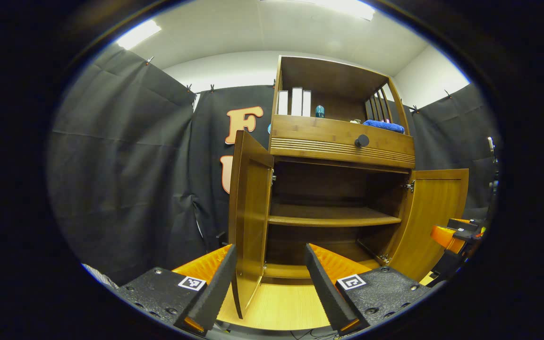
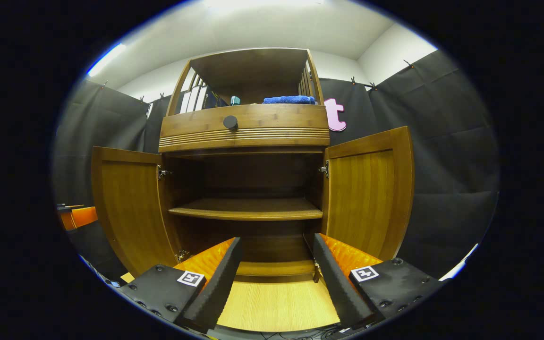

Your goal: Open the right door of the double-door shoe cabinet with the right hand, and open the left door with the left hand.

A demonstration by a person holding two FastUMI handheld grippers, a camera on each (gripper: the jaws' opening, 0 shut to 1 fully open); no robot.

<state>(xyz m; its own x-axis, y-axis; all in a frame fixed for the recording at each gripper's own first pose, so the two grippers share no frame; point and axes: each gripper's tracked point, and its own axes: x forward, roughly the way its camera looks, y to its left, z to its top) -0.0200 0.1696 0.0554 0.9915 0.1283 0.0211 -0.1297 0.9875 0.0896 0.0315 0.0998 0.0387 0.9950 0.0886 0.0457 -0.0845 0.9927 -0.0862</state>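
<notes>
The shoe cabinet stands against the black cloth wall with both doors swung wide, baring a dark inside split by one shelf. In the right gripper view the right door hangs open on the cabinet's right and the left door on its left, each well clear of the opening. The right gripper sits low in front of the cabinet's foot, its jaws spread with nothing between them. In the left gripper view the left gripper is just before the left door's lower edge, the door's free edge standing in the gap between the spread jaws; I cannot tell whether either finger touches it. Above the doors runs a drawer with a round black knob, and on the open top shelf lie a blue cloth and some upright white boxes
</notes>
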